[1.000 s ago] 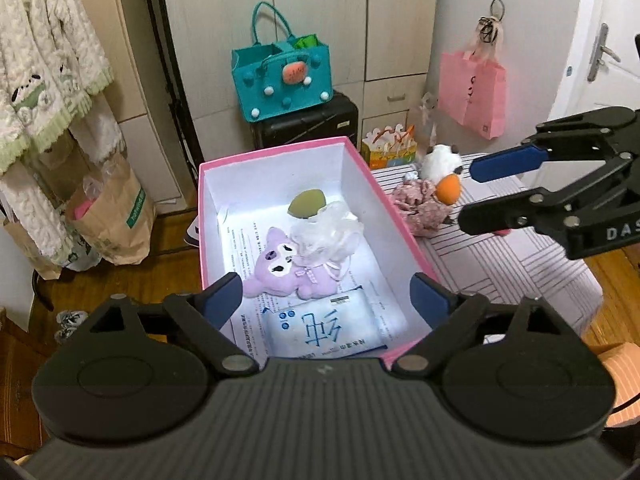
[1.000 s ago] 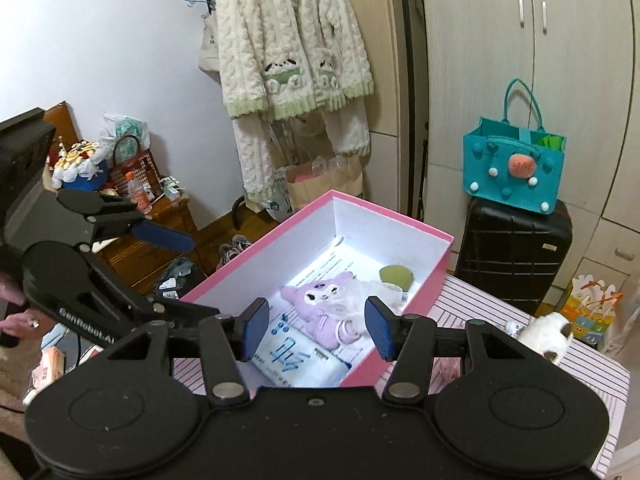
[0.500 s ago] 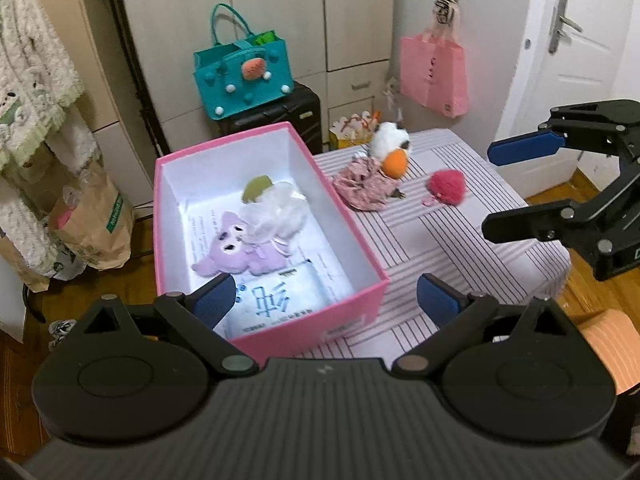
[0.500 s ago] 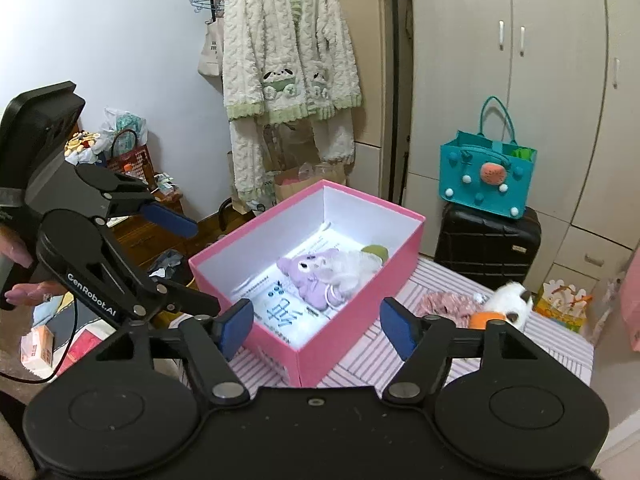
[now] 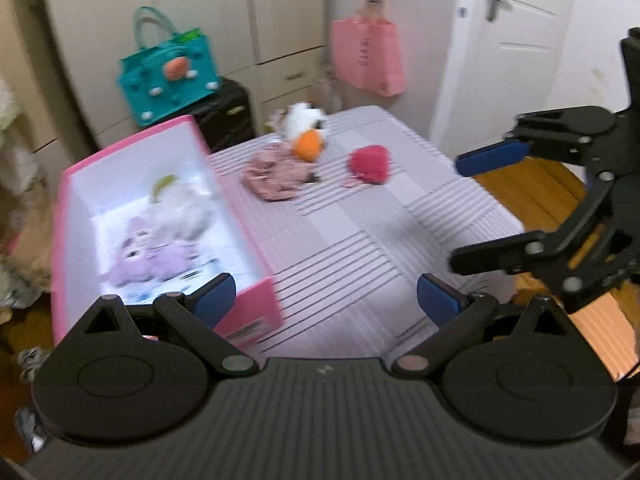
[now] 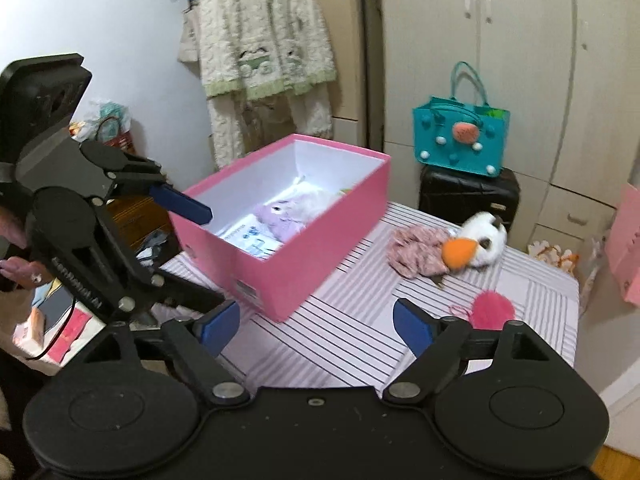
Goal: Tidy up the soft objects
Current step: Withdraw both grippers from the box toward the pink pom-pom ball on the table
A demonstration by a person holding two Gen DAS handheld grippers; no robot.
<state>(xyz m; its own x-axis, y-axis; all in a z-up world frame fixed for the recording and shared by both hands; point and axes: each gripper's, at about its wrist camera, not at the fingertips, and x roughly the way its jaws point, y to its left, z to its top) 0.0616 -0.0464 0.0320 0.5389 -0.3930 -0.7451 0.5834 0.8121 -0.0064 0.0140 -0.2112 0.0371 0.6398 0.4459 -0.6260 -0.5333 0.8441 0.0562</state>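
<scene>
On my left wrist view, my left gripper (image 5: 324,298) hangs released and empty over the striped table (image 5: 360,248); the pink box (image 5: 256,320) sits at the table's left end with a purple plush (image 5: 148,260) and a white fluffy piece (image 5: 180,212) inside; further back lie a pink cloth (image 5: 276,176), a white and orange plush (image 5: 308,136) touching it, and a red pompom (image 5: 370,162) just beside; the picture is blurred. On my right wrist view, my right gripper (image 6: 316,326) is empty, its jaws having just been opening; the pompom (image 6: 490,310) lies just beyond its right finger, the box (image 6: 304,264) ahead to the left.
</scene>
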